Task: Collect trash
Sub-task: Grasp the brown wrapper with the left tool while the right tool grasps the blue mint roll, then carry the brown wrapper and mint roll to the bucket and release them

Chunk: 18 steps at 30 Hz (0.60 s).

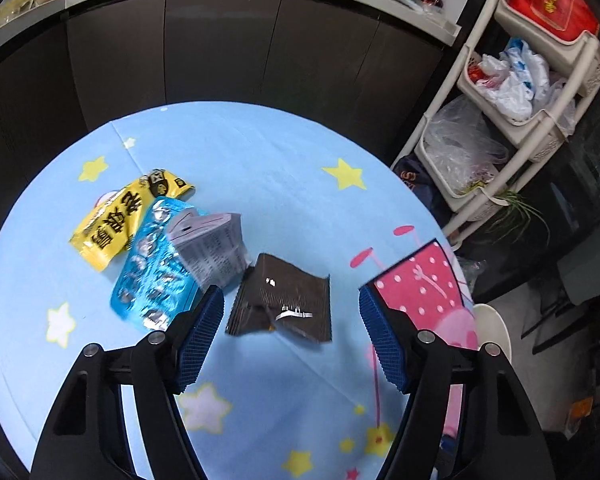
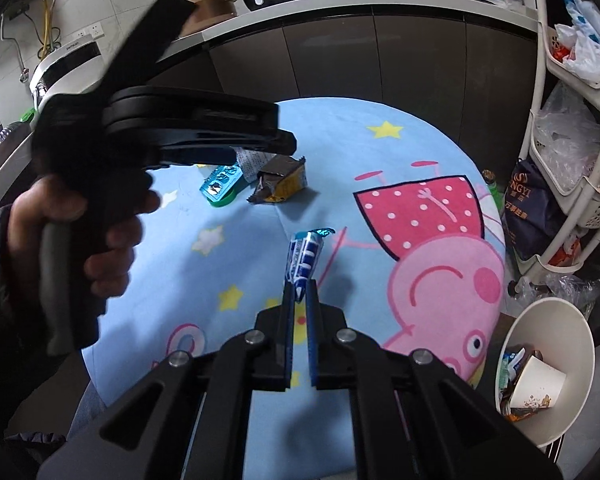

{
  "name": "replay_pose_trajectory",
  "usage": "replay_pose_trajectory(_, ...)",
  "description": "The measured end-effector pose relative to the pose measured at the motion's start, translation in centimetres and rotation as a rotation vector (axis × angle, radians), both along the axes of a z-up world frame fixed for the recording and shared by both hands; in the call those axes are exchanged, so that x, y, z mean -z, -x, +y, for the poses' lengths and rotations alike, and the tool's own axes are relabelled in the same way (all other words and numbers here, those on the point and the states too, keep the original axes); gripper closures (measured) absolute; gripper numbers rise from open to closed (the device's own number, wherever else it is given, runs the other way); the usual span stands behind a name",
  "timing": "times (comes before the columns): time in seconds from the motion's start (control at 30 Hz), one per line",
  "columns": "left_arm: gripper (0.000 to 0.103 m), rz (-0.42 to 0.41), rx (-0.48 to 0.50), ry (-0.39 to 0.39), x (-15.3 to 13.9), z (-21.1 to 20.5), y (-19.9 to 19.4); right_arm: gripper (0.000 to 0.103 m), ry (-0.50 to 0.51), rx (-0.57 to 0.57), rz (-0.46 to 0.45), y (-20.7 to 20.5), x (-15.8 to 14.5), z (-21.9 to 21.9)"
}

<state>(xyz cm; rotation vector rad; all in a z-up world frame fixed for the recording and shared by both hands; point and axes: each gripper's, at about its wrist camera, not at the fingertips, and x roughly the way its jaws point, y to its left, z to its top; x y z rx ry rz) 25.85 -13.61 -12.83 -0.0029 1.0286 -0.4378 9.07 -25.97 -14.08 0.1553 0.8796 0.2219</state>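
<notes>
Above the blue star-printed desk (image 1: 260,168), the crumpled dark foil wrapper (image 1: 281,300) could be nudged aside by the left gripper's (image 1: 291,295) spread fingers; the blue-and-white wrapper (image 2: 303,262) is pinched by the right gripper (image 2: 299,294).

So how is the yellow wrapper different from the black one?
The yellow wrapper has big black writing; the black wrapper is dark with hardly any print. The yellow one lies far from the left gripper, partly under a blue packet; the black one sits alone between its open fingers. Both lie on the table.
</notes>
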Motion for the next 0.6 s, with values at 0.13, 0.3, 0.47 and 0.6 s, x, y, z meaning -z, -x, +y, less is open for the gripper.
replay_pose_trajectory(0.13,0.037,0.03,0.023,-0.06,1.8,-1.4,-0.9,0.096,-0.01,0.02,0.004,0.5,0.1,-1.2)
replay_pose_trajectory(0.3,0.06,0.053,0.036,-0.064,2.9,-1.6,-1.2,0.096,-0.023,0.041,0.004,0.7,0.3,-2.0)
replay_pose_trajectory(0.47,0.084,0.033,0.098,-0.057,2.1,-1.6,0.3,0.096,-0.034,0.055,-0.012,1.2,-0.1,-2.4)
replay_pose_trajectory(0.6,0.085,0.0,0.131,-0.029,0.6,-1.3,2.3,0.096,-0.044,0.074,-0.034,1.8,-0.8,-3.0)
